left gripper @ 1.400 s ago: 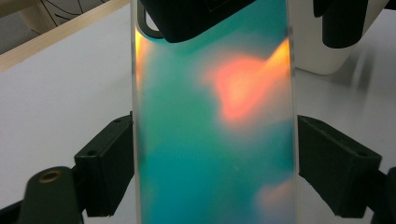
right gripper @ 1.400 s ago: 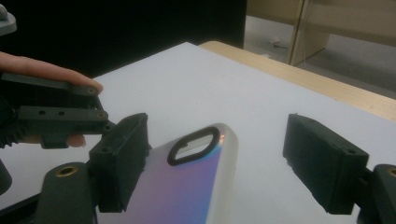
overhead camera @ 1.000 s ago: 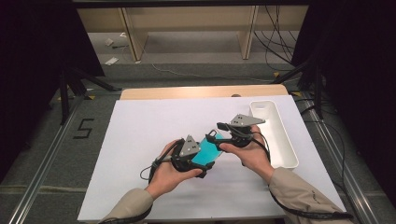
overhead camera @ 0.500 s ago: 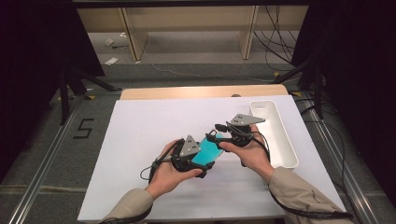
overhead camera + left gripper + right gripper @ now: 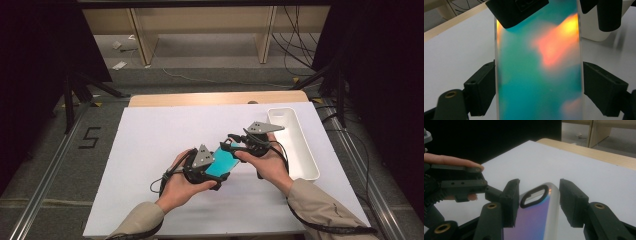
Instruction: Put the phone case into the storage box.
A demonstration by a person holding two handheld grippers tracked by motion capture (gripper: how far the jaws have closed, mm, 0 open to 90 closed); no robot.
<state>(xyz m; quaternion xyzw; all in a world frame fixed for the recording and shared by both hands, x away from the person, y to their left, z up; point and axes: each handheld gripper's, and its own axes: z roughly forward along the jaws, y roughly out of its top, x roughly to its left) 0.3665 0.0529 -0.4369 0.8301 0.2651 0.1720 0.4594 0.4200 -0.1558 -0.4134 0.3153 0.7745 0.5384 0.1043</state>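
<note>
Phone case (image 5: 223, 161) is being clamped across its width by the left hand-held gripper (image 5: 212, 172) above the surface (image 5: 150, 135), presenting its camera-cutout end to the right hand-held gripper (image 5: 537, 200), whose jaws have just been closing around it, one pad not yet touching

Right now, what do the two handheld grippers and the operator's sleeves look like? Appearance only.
Both the left gripper and the right gripper are black, each topped by a grey three-cornered plate. Up close, the jaws are chunky black blocks on black links with brass-coloured pivot bushings; the right gripper's pads look rough and foam-like. A thin black cable trails from each. The sleeves are beige, long, loose-fitting.
</note>
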